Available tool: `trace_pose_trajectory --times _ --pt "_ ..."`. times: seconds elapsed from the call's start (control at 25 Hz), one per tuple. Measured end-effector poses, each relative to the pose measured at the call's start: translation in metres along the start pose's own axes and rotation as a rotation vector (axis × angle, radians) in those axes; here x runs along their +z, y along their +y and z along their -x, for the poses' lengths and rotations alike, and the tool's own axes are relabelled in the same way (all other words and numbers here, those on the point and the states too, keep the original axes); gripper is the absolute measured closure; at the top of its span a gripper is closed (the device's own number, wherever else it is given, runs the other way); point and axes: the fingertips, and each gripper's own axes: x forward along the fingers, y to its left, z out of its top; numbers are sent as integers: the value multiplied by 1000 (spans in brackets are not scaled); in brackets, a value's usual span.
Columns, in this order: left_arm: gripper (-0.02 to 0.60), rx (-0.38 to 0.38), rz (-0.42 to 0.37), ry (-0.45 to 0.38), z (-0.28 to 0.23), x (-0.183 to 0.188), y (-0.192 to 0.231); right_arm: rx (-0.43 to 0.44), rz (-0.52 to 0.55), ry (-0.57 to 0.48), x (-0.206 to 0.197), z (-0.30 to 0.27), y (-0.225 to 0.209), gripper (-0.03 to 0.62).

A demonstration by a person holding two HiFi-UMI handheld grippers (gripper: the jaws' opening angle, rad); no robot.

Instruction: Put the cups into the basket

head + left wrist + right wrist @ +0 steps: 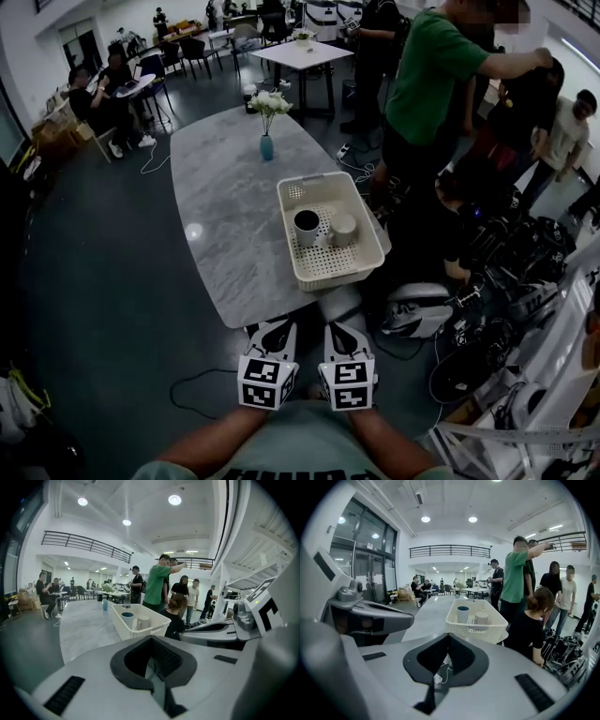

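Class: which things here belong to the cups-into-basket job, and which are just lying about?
Job: basket; dark cup and pale cup, both inside it.
Lying about: vase; far table.

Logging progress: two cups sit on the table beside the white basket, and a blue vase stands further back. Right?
No. The head view shows both cups inside the white basket, not beside it; the blue vase does stand further back.
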Motion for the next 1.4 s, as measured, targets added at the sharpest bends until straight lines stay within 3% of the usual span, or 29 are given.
trace_pose_trajectory --times 0.36,1.4 --pt "578 64 57 -12 21 -18 10 60 55 13 -11 7 21 580" --pt "578 78 55 -3 21 -9 36 92 68 18 0 -13 43 582"
